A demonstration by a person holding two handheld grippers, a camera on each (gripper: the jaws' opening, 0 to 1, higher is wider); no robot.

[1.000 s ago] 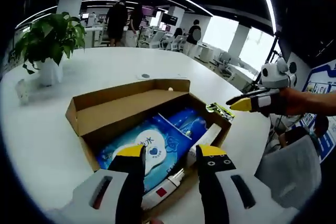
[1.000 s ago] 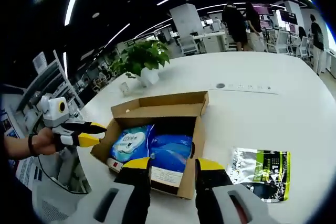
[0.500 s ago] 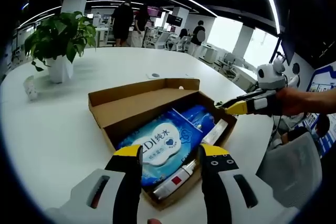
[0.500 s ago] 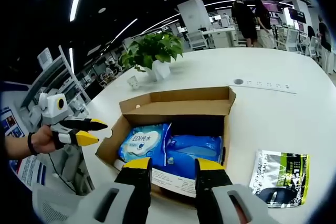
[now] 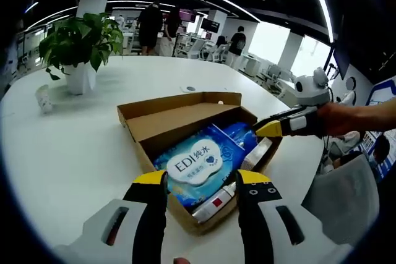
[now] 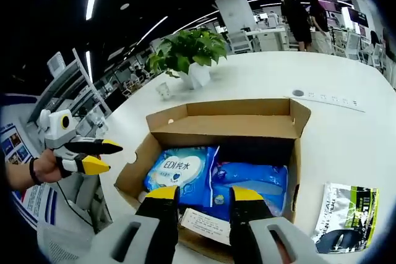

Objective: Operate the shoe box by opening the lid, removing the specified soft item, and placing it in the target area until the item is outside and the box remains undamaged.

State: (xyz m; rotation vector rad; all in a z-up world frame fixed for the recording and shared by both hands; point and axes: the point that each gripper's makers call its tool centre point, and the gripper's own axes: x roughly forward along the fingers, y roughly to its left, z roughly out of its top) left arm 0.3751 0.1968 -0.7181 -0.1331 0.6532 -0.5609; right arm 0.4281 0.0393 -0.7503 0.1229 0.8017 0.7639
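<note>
The shoe box (image 5: pixel 185 146) sits open on the white bench (image 5: pixel 68 146), its wet-wipes pack (image 5: pixel 197 164) lying inside, long axis running near-left to far-right in the left gripper view. The left tongs (image 5: pixel 203 178) hover just near of it, jaws wide and empty, the closer pair. The right tongs (image 6: pixel 197 193), also wide and empty, hang over the box's other rim. Since a second ago both have closed in on the box.

Open-plan office: desks (image 5: pixel 185 41), chairs (image 6: pixel 346 38), potted plant (image 5: pixel 80 38).
</note>
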